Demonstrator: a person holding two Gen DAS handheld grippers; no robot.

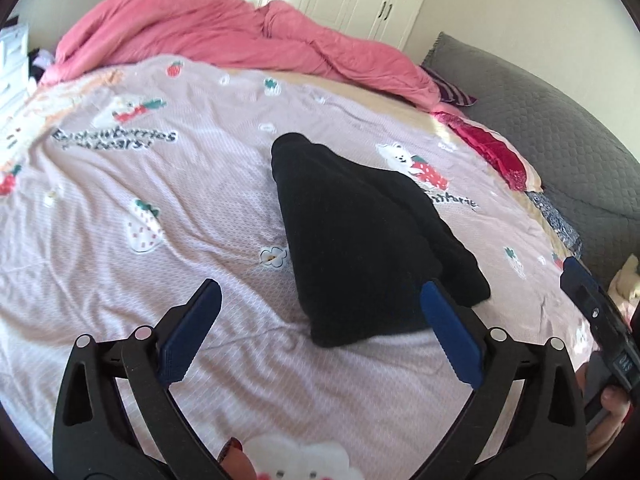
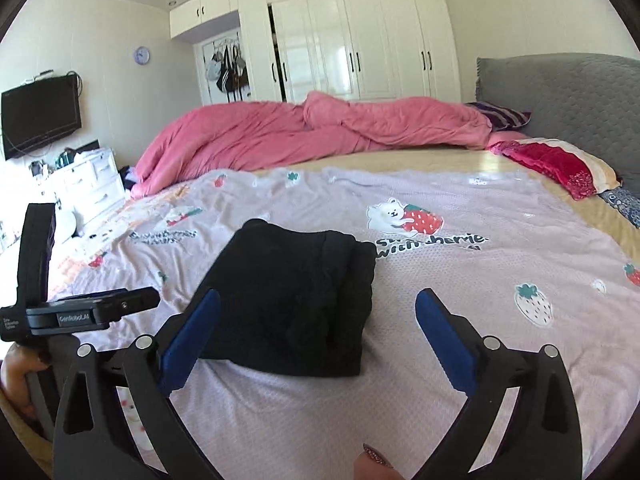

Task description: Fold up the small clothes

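Left wrist view: the left tool [image 1: 320, 300] is spread wide with nothing in it, hanging over the pink strawberry bedspread [image 1: 120, 208]. The folded black garment [image 1: 352, 240] lies flat on the bed, centre of the frame, just past the blue pads [image 1: 188, 332]. Right wrist view has the right tool [image 2: 318, 312] wide open and empty too, same garment lower centre, pink duvet [image 2: 280, 132] bunched across the middle behind it.

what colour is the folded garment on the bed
Black, plain with no visible print; the folded garment shows best in the right wrist view.
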